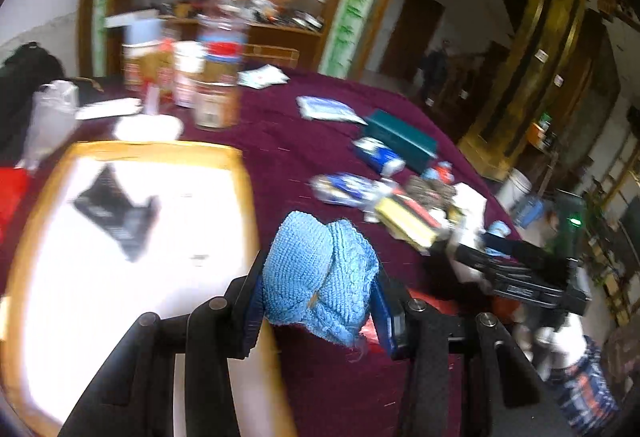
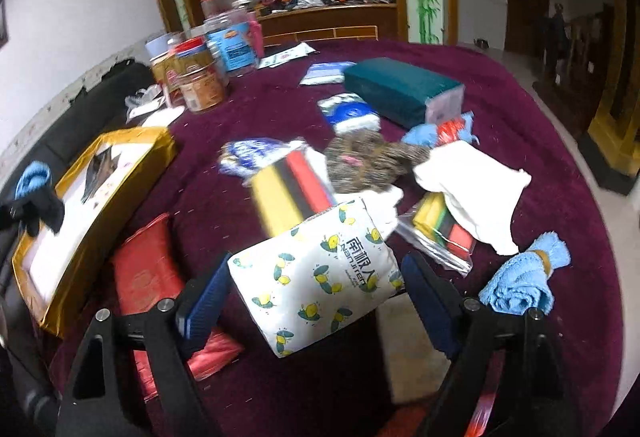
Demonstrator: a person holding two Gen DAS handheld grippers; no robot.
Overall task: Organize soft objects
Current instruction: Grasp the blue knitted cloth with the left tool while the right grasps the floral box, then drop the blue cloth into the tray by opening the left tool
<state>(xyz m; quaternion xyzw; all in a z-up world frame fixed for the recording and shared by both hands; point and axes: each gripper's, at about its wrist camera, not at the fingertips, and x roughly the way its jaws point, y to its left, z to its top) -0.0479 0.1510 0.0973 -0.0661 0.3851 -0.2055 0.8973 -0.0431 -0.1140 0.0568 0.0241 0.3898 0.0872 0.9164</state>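
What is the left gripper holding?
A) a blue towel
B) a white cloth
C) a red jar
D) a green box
A: the left gripper has its jaws squeezed on a bunched blue towel, beside the gold box.

Tabletop [image 2: 500,97] covered in maroon cloth. Landmark: teal box [image 2: 400,87], lying flat. Beyond it to the left, cluster of jars [image 2: 208,69]. Nearer than it, brown fuzzy bundle [image 2: 368,161] and white cloth [image 2: 472,189]. Far left of it, gold-rimmed tray [image 2: 80,237].
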